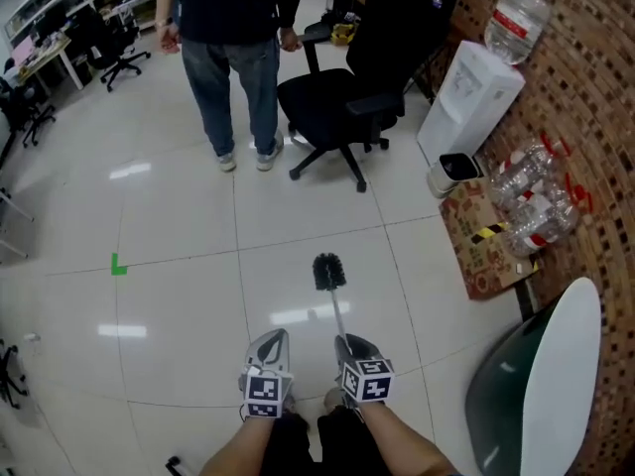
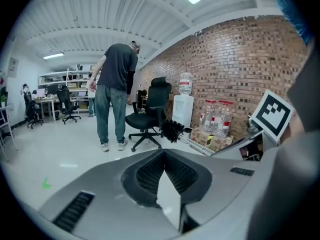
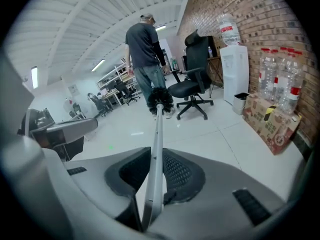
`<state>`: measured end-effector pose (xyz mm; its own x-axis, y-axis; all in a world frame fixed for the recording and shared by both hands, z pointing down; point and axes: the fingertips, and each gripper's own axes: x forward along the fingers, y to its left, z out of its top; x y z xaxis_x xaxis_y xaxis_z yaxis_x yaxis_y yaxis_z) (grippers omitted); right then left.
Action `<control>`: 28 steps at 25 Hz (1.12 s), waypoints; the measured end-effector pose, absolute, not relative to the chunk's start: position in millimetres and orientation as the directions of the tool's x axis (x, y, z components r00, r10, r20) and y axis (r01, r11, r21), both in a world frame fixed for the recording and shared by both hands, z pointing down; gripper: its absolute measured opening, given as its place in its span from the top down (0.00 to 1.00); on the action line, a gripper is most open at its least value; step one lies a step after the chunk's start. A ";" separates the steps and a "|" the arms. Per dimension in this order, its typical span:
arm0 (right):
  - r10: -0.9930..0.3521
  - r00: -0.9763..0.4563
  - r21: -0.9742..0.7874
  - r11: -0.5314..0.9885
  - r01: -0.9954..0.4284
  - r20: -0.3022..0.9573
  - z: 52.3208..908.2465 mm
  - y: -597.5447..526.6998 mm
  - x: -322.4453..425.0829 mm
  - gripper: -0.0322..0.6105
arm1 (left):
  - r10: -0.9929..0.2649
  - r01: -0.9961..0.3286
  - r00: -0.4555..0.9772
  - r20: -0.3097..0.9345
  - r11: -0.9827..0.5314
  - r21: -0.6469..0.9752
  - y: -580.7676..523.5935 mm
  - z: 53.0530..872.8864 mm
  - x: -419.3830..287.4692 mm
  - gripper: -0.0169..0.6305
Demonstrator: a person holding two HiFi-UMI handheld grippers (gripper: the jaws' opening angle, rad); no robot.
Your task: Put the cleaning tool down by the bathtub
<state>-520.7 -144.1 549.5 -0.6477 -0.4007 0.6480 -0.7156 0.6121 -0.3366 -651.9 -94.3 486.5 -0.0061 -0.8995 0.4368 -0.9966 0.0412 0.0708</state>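
Observation:
The cleaning tool is a brush with a black bristle head (image 1: 328,271) on a thin pale handle (image 1: 339,315). My right gripper (image 1: 355,347) is shut on that handle and holds it out over the white tiled floor, bristles pointing away from me. In the right gripper view the handle (image 3: 156,154) runs up between the pads of my right gripper (image 3: 154,160) to the bristles (image 3: 160,99). Beside it, my left gripper (image 1: 270,345) is shut and empty, and in its own view its jaws (image 2: 162,155) meet at the tips. The bathtub's white rim (image 1: 561,365) curves at the lower right.
A person (image 1: 238,58) stands ahead beside a black office chair (image 1: 337,107). By the brick wall on the right are a water dispenser (image 1: 471,97), large water bottles (image 1: 531,196) and flattened cardboard (image 1: 491,251). A green tape mark (image 1: 118,265) lies on the floor at left.

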 end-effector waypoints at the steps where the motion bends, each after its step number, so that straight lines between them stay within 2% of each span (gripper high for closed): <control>1: -0.404 -0.653 -0.342 0.612 -0.713 0.640 528.6 -141.3 -513.7 0.80 | -0.903 -0.997 0.002 0.430 0.029 0.066 -92.7 467.1 -643.8 0.97; 10: -0.431 -0.696 -0.334 0.653 -0.680 0.574 378.9 -104.7 -449.9 0.80 | -0.916 -0.994 0.110 0.385 -0.108 0.025 -70.8 338.0 -570.4 0.97; 17: -0.538 -0.672 -0.275 0.638 -0.719 0.510 296.3 -68.1 -387.9 0.80 | -0.894 -0.946 0.313 0.322 -0.325 0.018 -55.0 281.9 -498.1 0.97; 21: -0.608 -0.631 -0.255 0.592 -0.764 0.481 264.8 -35.9 -361.3 0.80 | -0.869 -0.911 0.399 0.292 -0.413 0.016 -41.9 253.0 -475.7 0.97; 28: -0.662 -0.583 -0.242 0.539 -0.807 0.471 248.5 -2.3 -321.9 0.80 | -0.855 -0.885 0.452 0.254 -0.466 0.005 -30.4 222.5 -448.0 0.97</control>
